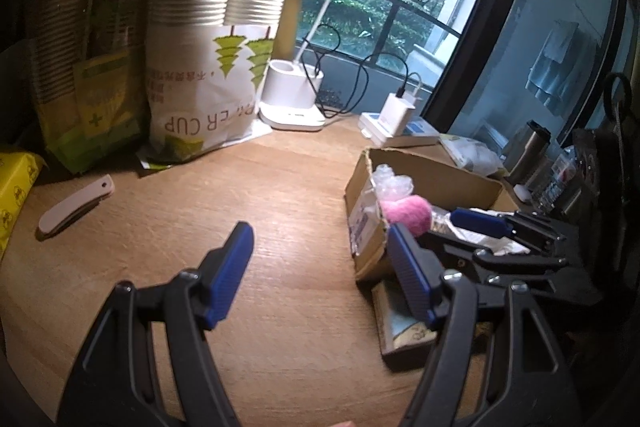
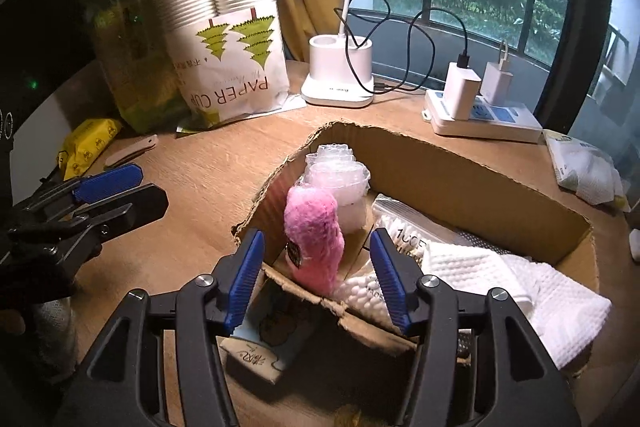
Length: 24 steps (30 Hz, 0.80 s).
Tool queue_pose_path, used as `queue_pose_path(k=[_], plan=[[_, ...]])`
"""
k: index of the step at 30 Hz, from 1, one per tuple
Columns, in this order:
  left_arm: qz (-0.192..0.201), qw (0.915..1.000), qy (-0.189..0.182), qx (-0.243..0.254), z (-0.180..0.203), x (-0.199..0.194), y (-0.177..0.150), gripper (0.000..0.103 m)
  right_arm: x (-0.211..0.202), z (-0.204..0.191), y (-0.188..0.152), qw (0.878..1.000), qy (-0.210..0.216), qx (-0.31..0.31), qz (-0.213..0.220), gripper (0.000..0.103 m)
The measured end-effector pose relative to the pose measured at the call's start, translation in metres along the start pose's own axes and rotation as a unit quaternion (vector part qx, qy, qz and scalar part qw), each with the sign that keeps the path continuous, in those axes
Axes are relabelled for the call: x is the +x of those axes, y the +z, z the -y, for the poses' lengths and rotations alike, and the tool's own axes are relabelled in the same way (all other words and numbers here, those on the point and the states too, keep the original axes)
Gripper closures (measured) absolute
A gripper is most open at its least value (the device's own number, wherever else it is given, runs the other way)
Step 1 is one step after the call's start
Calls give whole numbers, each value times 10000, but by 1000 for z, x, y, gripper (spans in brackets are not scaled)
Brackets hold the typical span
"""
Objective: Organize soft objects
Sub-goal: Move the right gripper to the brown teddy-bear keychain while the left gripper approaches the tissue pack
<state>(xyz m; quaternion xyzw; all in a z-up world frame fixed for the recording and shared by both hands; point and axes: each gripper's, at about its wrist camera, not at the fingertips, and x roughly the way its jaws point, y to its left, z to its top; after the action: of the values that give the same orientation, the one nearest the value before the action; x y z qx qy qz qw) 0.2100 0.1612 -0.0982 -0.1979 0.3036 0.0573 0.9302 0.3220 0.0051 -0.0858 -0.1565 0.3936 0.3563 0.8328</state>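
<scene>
An open cardboard box (image 2: 460,163) stands on the wooden desk. Inside it a pink plush toy (image 2: 314,235) leans on the near-left wall, with bubble wrap (image 2: 338,179) behind it, a bag of cotton swabs (image 2: 404,231) and a white waffle cloth (image 2: 520,287). My right gripper (image 2: 320,279) is open and empty, jaws either side of the plush, just above the box's near edge. My left gripper (image 1: 324,275) is open and empty over bare desk left of the box (image 1: 368,211); the plush (image 1: 404,211) shows there too. The left gripper also appears in the right wrist view (image 2: 108,187).
Bags of paper cups (image 2: 236,59) and a green bag (image 2: 132,67) stand at the back left. A white lamp base (image 2: 340,75) with cables, a power strip (image 2: 488,119), a yellow pack (image 2: 88,143), a folding knife (image 1: 76,207) and a small carton (image 2: 260,339) by the box.
</scene>
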Motion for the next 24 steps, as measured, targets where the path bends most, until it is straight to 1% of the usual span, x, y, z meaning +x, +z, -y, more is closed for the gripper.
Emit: queue_pose_path(k=[7, 11, 14, 24], plan=[[41, 10000, -3, 53, 9, -10, -5, 32, -17, 2, -9, 9999, -47, 32, 108, 45], [71, 9998, 95, 167, 16, -15, -10, 32, -27, 1, -16, 9999, -65, 46, 152, 45], [55, 9997, 74, 208, 21, -18, -12, 32, -35, 2, -21, 9997, -66, 77, 210, 45], [23, 9992, 103, 375, 43, -27, -29, 32, -60, 12, -47, 9989, -64, 258, 383, 45]])
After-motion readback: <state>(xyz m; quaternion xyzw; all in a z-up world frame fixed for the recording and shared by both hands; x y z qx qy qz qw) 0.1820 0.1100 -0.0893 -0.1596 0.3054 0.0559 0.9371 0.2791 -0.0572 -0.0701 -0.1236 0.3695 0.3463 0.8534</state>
